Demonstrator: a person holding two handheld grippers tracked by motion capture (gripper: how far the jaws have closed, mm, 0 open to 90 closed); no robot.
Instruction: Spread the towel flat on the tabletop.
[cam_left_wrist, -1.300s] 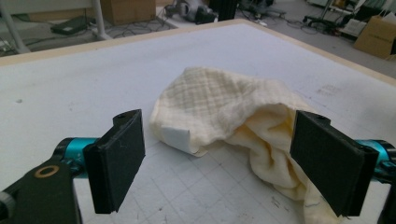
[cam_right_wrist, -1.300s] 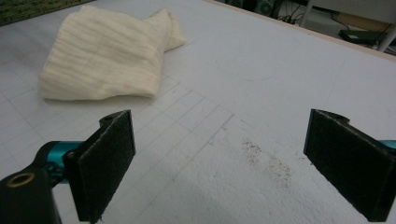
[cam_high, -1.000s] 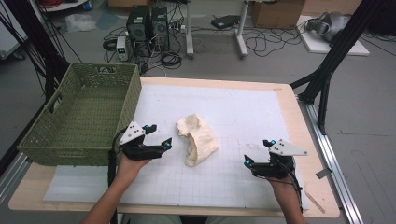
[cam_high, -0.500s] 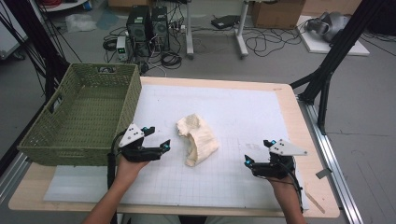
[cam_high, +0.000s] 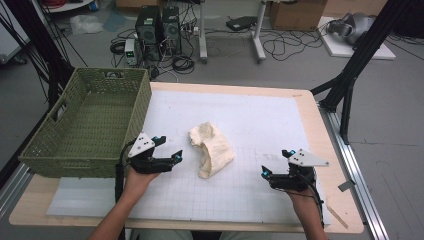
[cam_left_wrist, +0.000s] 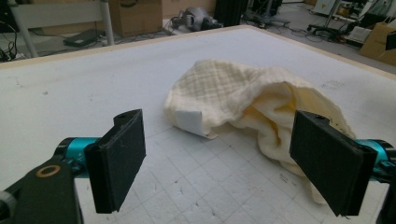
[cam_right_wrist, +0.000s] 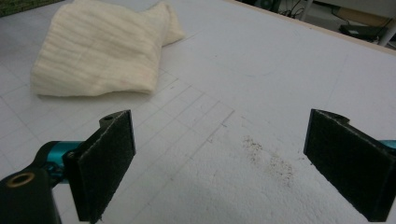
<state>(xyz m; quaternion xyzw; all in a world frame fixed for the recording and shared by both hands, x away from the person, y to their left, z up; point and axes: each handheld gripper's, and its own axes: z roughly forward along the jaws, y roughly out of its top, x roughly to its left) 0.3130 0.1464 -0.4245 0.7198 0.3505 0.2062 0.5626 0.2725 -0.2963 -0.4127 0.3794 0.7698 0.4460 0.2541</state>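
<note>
Two grippers are held wide open beside a crumpled cream waffle-weave cloth (cam_high: 211, 149) on the white gridded mat (cam_high: 260, 120).
Left gripper (cam_high: 168, 148) is flanked by a green woven basket (cam_high: 85, 125); right gripper (cam_high: 275, 164) is held well apart; cloth folds are partly hidden.

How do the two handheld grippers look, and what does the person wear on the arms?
Both the left gripper and the right gripper are black, with flat rectangular black pads, teal fittings, a pale grey triangular top plate and a trailing black cable. The forearms are bare; no sleeves are visible.

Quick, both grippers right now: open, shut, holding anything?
Left gripper: open, empty, close beside the crumpled cream knitted cloth.
Right gripper: open, empty, apart from the cloth over the white gridded mat.
</note>
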